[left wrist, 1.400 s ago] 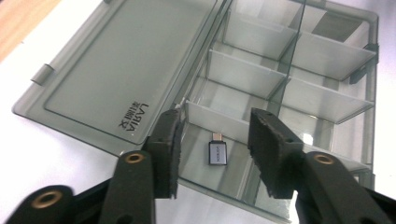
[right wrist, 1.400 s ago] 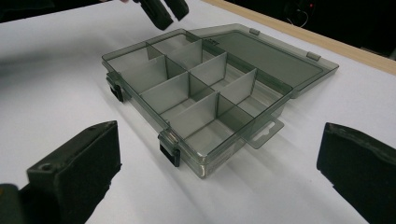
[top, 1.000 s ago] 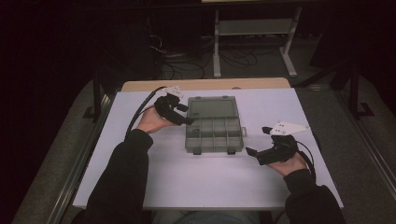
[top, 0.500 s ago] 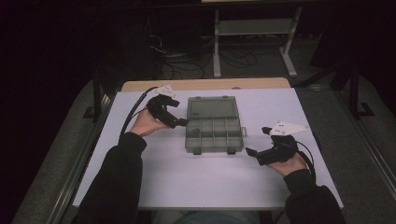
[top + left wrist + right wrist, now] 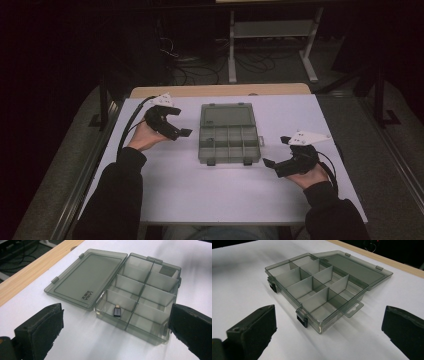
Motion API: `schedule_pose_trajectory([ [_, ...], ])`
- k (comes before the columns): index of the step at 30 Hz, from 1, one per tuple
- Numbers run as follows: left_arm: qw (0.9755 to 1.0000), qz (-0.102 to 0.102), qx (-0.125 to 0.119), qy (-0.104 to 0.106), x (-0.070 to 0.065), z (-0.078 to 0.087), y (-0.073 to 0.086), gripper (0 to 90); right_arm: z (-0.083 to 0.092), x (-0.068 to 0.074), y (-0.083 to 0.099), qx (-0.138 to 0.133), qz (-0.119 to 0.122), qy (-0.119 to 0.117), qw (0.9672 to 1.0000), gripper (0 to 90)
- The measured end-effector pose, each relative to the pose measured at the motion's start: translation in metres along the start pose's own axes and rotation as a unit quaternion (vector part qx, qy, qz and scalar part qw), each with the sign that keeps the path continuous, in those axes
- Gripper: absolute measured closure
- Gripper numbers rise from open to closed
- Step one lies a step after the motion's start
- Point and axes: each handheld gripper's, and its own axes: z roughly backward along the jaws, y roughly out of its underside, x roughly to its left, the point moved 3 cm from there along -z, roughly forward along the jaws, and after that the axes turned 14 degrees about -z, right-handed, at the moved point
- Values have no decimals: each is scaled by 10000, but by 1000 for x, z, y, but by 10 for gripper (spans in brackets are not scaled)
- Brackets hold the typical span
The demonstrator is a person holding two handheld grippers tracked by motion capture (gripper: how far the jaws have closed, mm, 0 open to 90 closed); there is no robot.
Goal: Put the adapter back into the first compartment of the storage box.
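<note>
On the left side of the white table (image 5: 165,200), the person's left hand holds the left gripper (image 5: 180,122) just above the surface, a little way off the box and pointing toward it. Its jaws have just been opening and now stand wide apart with nothing between them; in the left gripper view the two black pads frame the box from either side.

In the middle of the table lies the compartment box (image 5: 229,145), a smoky grey translucent plastic organiser, opened flat. Its lid (image 5: 87,280) is folded back toward the far wooden edge (image 5: 215,90) of the table, and raised lettering runs along one corner of the lid; it looks like "LASUA" or similar, with smaller characters beside it that I cannot read. The tray half is split by dividers into eight compartments in two rows of four. A small dark adapter (image 5: 117,312), a short black plug with a metal tip, rests in the end compartment on the hinge side, the one nearest the left gripper. Two dark latches (image 5: 302,320) sit on the front wall facing the person.

On the right, the right gripper (image 5: 276,153) rests low in the right hand, near the front right corner of the box and apart from it. Its jaws are also spread wide and hold nothing.
</note>
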Motion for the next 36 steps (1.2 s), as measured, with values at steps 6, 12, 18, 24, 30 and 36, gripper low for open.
schedule_pose_trajectory([
  [6, 9998, 54, -112, -140, -2, 14, 9, 0, 0, 0, 0, 12, -5, 2, 10000, 0],
  [12, 9994, 122, -230, -248, -5, 26, 18, 0, -1, 0, 0, 18, -7, 6, 10000, 0],
  [18, 9988, 178, -293, -356, -8, 34, 26, 0, 0, -1, 1, 11, -18, 22, 10000, 0],
  [24, 9978, 240, -398, -468, -10, 44, 32, 0, -1, -2, 1, 23, -25, 37, 10000, 0],
  [30, 9975, 258, -419, -510, -15, 51, 35, 0, -2, -2, 1, 43, -27, 47, 10000, 0],
  [36, 9968, 284, -441, -596, -20, 58, 40, 0, -2, -1, 1, 56, -23, 53, 10000, 0],
])
